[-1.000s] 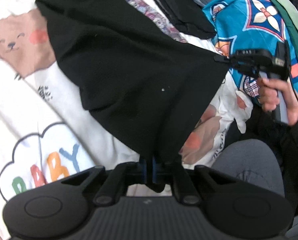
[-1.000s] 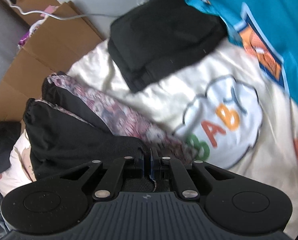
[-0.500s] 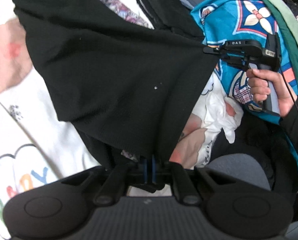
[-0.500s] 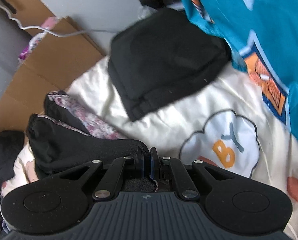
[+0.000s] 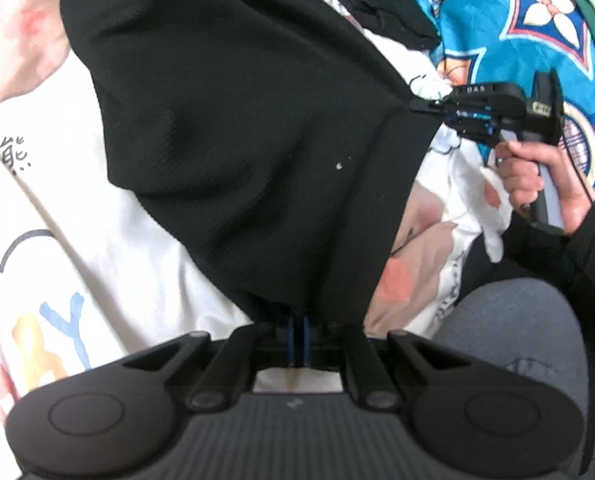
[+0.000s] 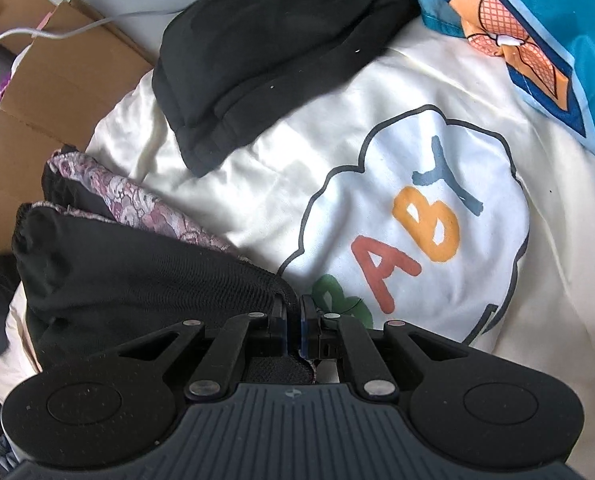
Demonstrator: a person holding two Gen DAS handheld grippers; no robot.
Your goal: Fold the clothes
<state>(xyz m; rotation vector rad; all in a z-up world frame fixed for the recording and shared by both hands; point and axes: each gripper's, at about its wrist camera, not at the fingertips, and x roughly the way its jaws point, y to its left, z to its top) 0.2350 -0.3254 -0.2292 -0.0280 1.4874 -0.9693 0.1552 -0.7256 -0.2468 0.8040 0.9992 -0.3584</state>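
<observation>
Two tongs, both clamped on one black garment (image 5: 249, 128): left tongs (image 5: 299, 320) pinch its near edge, right tongs (image 5: 425, 105) pinch a corner, cloth stretched between them above the cream blanket (image 5: 109, 240). Right tongs (image 6: 293, 312) show closed on black fabric (image 6: 137, 280) with a floral lining. One folded black item (image 6: 273, 48) lies on the blanket's far side, one teal patterned cloth (image 6: 557, 32) beside it. Cardboard (image 6: 57, 92) and one white cable (image 6: 97, 24) behind. A hand (image 5: 537, 176) holds the right handle.

Two grippers show: the left gripper (image 5: 299, 322) and the right gripper (image 5: 417, 105), both clamped on one black garment (image 5: 249, 128). One folded black pile (image 6: 273, 52), one teal patterned cloth (image 5: 509, 32), one cream "BABY" sheet (image 6: 377, 160), one cardboard box (image 6: 57, 92), one white cable (image 6: 77, 32).
</observation>
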